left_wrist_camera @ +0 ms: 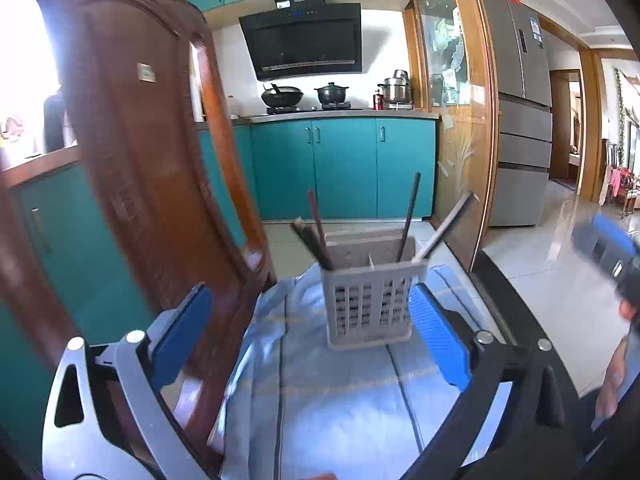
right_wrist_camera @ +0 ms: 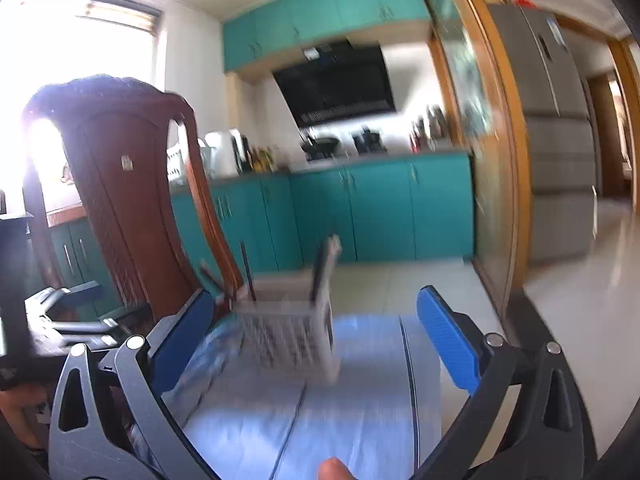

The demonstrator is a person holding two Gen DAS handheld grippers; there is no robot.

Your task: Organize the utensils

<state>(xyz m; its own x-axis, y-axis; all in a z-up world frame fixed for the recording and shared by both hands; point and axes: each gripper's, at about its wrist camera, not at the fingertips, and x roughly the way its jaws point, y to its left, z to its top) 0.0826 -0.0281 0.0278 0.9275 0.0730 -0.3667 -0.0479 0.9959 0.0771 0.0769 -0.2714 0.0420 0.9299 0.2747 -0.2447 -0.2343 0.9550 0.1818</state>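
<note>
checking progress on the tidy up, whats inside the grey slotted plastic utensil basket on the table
The grey slotted plastic utensil basket holds several long dark and pale chopsticks, leaning against its rim on both sides of a divider. Their lower ends and the basket floor are hidden by its walls.

Materials and finishes, kitchen table

My ribbed blue plastic pads [left_wrist_camera: 440, 332]; grey slotted matt plastic basket [left_wrist_camera: 370, 304]; pale creased cloth [left_wrist_camera: 340, 400] over the table; glossy carved wooden chair [left_wrist_camera: 132, 140]; shiny floor tiles [left_wrist_camera: 552, 264].

Window [right_wrist_camera: 80, 40] glare left; right wrist view motion-blurred; fisheye edges.
</note>
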